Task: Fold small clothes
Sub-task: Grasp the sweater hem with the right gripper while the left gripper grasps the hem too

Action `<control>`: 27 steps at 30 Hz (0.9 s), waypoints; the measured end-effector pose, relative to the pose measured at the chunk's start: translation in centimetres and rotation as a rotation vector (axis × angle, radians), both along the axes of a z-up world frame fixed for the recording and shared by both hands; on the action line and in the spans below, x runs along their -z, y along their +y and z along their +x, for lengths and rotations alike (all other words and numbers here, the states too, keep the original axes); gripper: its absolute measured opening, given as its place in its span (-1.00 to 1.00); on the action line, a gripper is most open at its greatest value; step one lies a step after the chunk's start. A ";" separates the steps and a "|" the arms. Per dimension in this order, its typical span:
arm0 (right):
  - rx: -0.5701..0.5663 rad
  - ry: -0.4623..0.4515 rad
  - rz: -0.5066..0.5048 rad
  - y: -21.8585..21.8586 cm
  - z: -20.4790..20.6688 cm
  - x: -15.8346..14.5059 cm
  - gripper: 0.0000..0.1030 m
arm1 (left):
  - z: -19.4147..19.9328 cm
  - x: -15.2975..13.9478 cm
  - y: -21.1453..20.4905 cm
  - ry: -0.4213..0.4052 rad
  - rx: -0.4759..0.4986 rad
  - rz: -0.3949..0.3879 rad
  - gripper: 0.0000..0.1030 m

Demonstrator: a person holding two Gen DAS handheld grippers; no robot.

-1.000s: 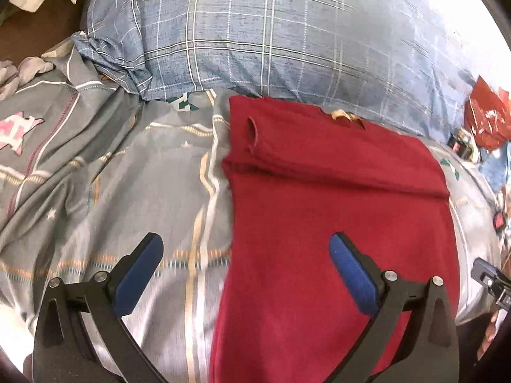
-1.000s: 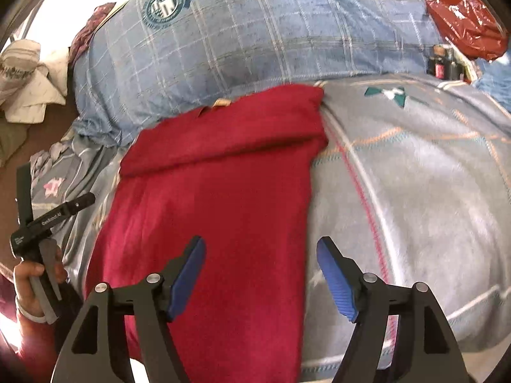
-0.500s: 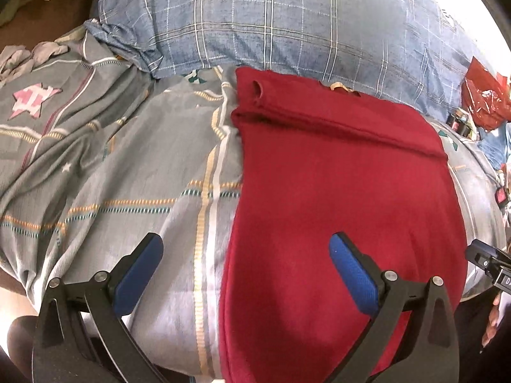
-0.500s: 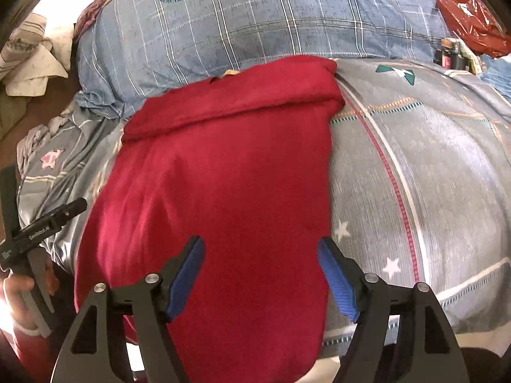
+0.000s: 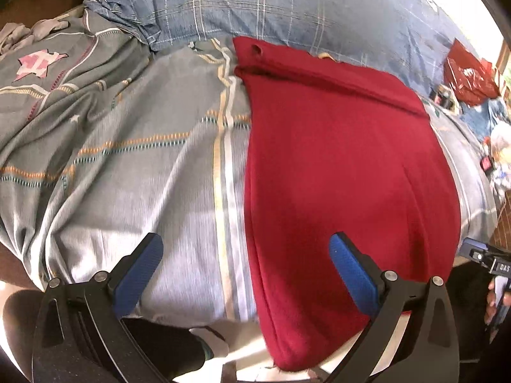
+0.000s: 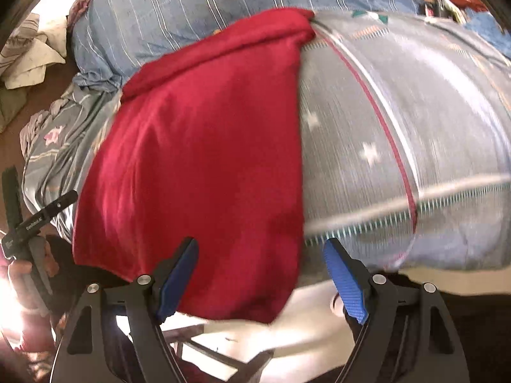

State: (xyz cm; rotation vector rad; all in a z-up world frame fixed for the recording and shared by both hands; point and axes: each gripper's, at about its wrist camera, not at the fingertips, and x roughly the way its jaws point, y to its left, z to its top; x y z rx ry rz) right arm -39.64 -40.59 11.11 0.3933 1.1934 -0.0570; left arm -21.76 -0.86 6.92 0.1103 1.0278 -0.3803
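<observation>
A soft, seemingly knitted red garment (image 5: 345, 159) drapes the striped bedspread (image 5: 143, 159).

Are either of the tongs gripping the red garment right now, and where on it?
Nothing is held. Both the left tongs and right tongs hang over the hem end of the red knit garment, pads clear of it; the right jaws are opening.

"GenRobot.AI" on left gripper (image 6: 41, 220)

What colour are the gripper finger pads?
Blue, on both grippers; the left gripper's pads show sharpest in the left wrist view.
</observation>
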 end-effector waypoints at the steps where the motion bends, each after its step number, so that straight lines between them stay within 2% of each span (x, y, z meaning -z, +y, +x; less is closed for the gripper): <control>1: -0.002 0.012 0.000 0.0 -0.3 0.3 0.60 | -0.5 0.1 -0.1 0.004 0.015 0.007 1.00; 9: -0.015 0.076 0.069 -0.1 -0.4 2.0 0.62 | -2.3 1.2 0.1 0.078 0.051 -0.036 1.00; 12: 0.000 0.082 0.122 0.0 -0.3 2.8 0.62 | -2.6 1.6 0.2 0.088 0.052 -0.018 1.00; 15: -0.018 0.098 0.134 0.5 -0.1 3.4 0.62 | -2.6 1.9 0.4 0.089 0.048 -0.010 1.00; 21: -0.041 0.109 0.146 0.8 0.0 3.9 0.62 | -2.5 2.6 0.2 0.137 0.042 -0.051 1.00; 27: 0.014 0.133 0.232 0.6 -0.3 5.2 0.62 | -2.6 2.8 -0.1 0.146 0.050 -0.056 1.00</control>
